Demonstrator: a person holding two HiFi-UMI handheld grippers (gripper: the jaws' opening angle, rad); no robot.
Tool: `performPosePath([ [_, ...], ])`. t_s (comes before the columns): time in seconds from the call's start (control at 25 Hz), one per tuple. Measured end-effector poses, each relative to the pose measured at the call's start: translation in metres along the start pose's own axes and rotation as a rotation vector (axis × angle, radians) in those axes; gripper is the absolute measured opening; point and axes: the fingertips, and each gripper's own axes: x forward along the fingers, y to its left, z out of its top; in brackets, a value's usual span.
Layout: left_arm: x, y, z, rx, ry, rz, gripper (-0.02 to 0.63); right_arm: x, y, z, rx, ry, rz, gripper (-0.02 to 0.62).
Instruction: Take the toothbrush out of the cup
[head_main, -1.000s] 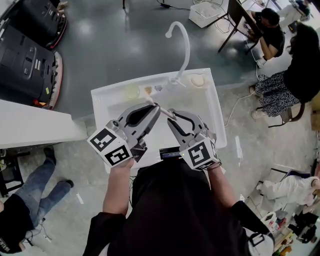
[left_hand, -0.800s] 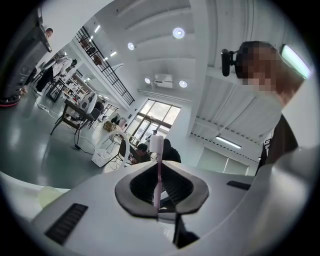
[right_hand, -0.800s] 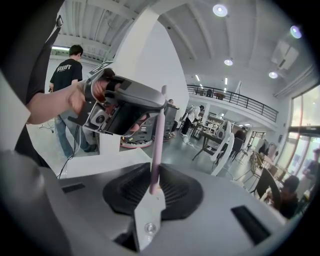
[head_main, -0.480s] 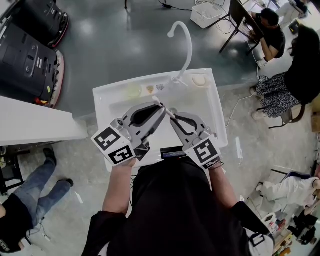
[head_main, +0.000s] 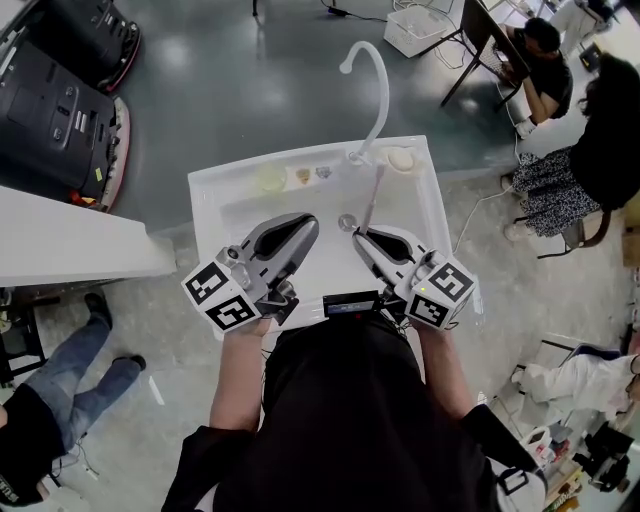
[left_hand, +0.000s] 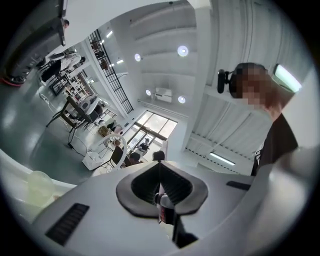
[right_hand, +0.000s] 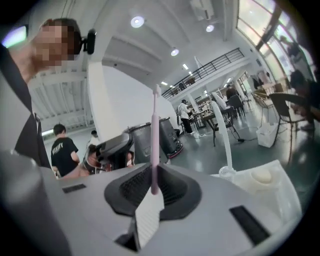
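Note:
My right gripper (head_main: 360, 236) is shut on the handle of a pink toothbrush (head_main: 371, 198). The brush points away from me over the white sink (head_main: 205, 205), toward the faucet (head_main: 377, 95). In the right gripper view the toothbrush (right_hand: 154, 132) stands upright from the closed jaws of the right gripper (right_hand: 154, 169). My left gripper (head_main: 311, 222) hovers over the basin beside it, a little apart from the brush. In its own view the left gripper (left_hand: 160, 166) has its tips together and nothing between them. A pale yellowish cup-like thing (head_main: 265, 181) sits on the sink's back ledge.
A round pale soap-like lump (head_main: 399, 160) lies right of the faucet base, and small items (head_main: 309, 176) sit along the back ledge. A drain (head_main: 347, 222) shows in the basin. Black machines (head_main: 55, 110) stand at far left, seated people (head_main: 590, 130) at right, and a white table (head_main: 60, 250) at left.
The toothbrush slanted left across the left gripper's tip; now it points away toward the faucet, in the right gripper alone. The right gripper has rolled, swinging its marker cube to the right.

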Motion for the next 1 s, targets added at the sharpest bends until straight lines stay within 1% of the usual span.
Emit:
performPosePath([
  [0.04,-0.006,0.001,0.0,-0.009,-0.015,0.005,0.008,-0.004,-0.002,0.004,0.039,-0.027,0.007,0.043],
  [0.12,-0.019,0.007,-0.003,-0.027,-0.037,0.033,0.006,-0.012,-0.007,0.011,0.105,-0.075,0.017,0.043],
  [0.24,-0.04,0.018,-0.008,-0.067,-0.068,0.087,0.006,-0.022,-0.013,0.017,0.176,-0.131,0.028,0.043],
  [0.36,-0.059,0.025,-0.01,-0.09,-0.088,0.125,0.006,-0.029,-0.014,0.021,0.218,-0.167,0.036,0.043],
  [0.56,-0.083,0.033,-0.01,-0.097,-0.099,0.168,0.006,-0.032,-0.005,0.024,0.247,-0.199,0.057,0.043],
  [0.72,-0.094,0.031,-0.004,-0.089,-0.11,0.171,0.006,-0.031,0.008,0.026,0.258,-0.214,0.067,0.043],
  [0.84,-0.095,0.026,-0.002,-0.089,-0.111,0.15,0.006,-0.031,0.018,0.027,0.265,-0.223,0.063,0.043],
  [1.0,-0.091,0.023,-0.009,-0.105,-0.106,0.113,0.006,-0.039,0.028,0.025,0.261,-0.229,0.042,0.043],
])
